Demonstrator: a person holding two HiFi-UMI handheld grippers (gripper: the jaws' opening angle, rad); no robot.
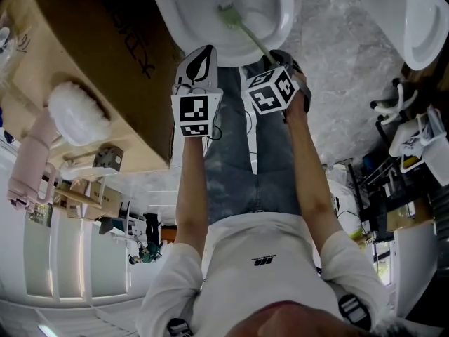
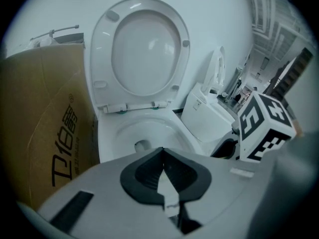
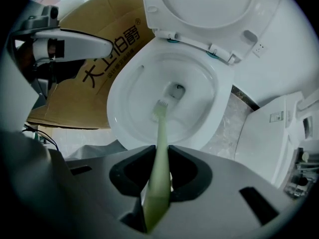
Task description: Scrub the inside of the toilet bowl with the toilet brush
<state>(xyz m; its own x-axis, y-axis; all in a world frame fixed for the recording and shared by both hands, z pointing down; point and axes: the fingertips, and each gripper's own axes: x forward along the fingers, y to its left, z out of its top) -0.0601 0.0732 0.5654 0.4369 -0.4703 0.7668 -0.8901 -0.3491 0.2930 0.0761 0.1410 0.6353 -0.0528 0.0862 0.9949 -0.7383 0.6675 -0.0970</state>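
The white toilet bowl (image 3: 130, 108) stands open with its seat and lid (image 3: 209, 4) raised. A pale green toilet brush (image 3: 160, 133) runs from my right gripper (image 3: 160, 166) down into the bowl, its small bristled head near the drain hole. The right gripper is shut on the brush handle. In the head view the brush (image 1: 247, 32) reaches into the bowl (image 1: 282, 21) from the right gripper (image 1: 279, 58). My left gripper (image 2: 163, 172) is shut with nothing in it and hangs over the bowl's (image 2: 130, 133) front rim, beside the right one.
A large cardboard box (image 2: 45, 123) stands tight against the bowl's left side. A second white toilet (image 2: 207, 108) sits to the right on the marbled floor (image 3: 227, 128). A fluffy white brush on a pink stand (image 1: 76, 111) lies beyond the box.
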